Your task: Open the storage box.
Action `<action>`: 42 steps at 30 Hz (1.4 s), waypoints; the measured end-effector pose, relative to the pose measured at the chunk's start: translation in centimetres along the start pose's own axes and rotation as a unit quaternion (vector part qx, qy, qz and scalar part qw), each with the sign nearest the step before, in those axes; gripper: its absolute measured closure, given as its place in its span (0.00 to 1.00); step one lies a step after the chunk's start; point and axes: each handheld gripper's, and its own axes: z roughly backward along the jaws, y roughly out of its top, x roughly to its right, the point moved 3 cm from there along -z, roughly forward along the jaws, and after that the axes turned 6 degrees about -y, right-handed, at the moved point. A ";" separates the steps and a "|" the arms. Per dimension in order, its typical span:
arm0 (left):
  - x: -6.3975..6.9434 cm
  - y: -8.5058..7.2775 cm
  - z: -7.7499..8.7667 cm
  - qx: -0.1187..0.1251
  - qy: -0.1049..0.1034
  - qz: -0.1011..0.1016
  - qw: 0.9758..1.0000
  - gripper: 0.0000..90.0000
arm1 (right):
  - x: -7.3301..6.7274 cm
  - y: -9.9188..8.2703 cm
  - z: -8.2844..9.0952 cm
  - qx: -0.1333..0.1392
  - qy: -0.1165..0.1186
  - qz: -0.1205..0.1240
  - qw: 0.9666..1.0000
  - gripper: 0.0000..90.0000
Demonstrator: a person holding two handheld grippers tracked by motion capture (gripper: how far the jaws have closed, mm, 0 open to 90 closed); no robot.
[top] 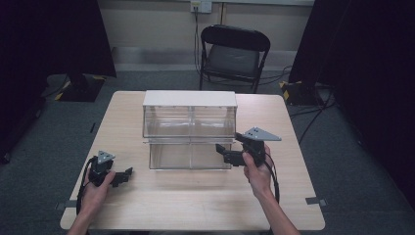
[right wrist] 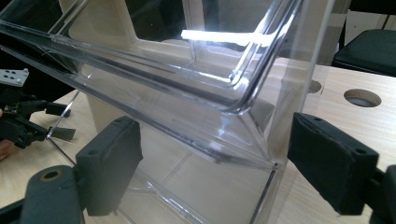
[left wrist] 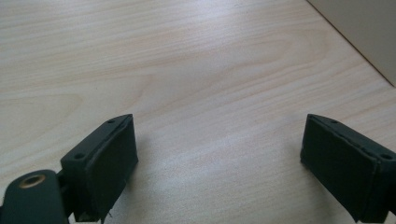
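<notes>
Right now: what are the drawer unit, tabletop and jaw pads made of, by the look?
Drawer unit: clear glossy plastic, probably acrylic; see-through walls, sharp glare, under an opaque white top. Tabletop: pale wood or wood-look laminate, visible grain, satin sheen. Pads: matte black, apparently rubber or foam.

— What's behind my desk (top: 195, 205)?
— A black folding chair (top: 234, 51) at top centre, against a pale wall (top: 156, 22).
— And around me?
— Grey carpet floor (top: 44, 142), dark curtains (top: 372, 73) at both upper corners, cables (top: 313, 115) trailing at right.
</notes>
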 end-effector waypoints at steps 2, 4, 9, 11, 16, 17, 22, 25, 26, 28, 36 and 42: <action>0.0 0.0 0.0 0.000 0.000 0.000 1.000 0.11 | 0.0 0.0 0.0 0.000 -0.002 0.002 1.000 0.19; 0.0 0.0 0.0 0.000 0.000 0.000 1.000 0.11 | 0.0 0.0 0.1 -0.001 -0.003 0.002 1.000 0.19; 0.0 0.0 0.0 0.000 0.001 0.000 1.000 0.11 | 0.0 0.0 0.1 0.000 -0.002 0.002 1.000 0.19; 0.0 0.0 0.0 0.000 0.001 0.000 1.000 0.12 | 0.0 0.0 0.1 0.000 -0.001 0.003 1.000 0.19; 0.0 0.0 0.0 0.000 0.000 0.000 1.000 0.11 | 0.0 0.0 0.1 0.000 -0.001 0.002 1.000 0.18; 0.0 0.0 0.0 0.000 0.000 0.000 1.000 0.11 | 0.0 0.0 0.1 0.001 -0.001 0.002 1.000 0.18; 0.0 0.0 0.0 0.000 0.000 0.000 1.000 0.12 | 0.0 -0.1 0.0 0.001 0.001 -0.001 1.000 0.18; 0.0 0.0 0.0 0.000 0.000 0.000 1.000 0.11 | 0.1 -0.1 0.0 0.001 0.002 -0.002 1.000 0.18; 0.0 0.0 0.0 0.000 0.000 0.000 1.000 0.11 | 0.1 -0.1 0.0 0.002 0.003 -0.002 1.000 0.18; 0.0 0.0 0.0 0.000 0.000 0.000 1.000 0.11 | 0.1 -0.1 0.0 0.002 0.002 -0.003 1.000 0.18; 0.0 0.0 0.0 0.000 0.000 0.000 1.000 0.11 | 0.0 -0.1 0.0 0.002 0.004 -0.005 1.000 0.18; 0.0 0.0 0.0 0.000 0.000 0.000 1.000 0.11 | -0.1 -0.1 -0.1 0.003 0.005 -0.008 1.000 0.18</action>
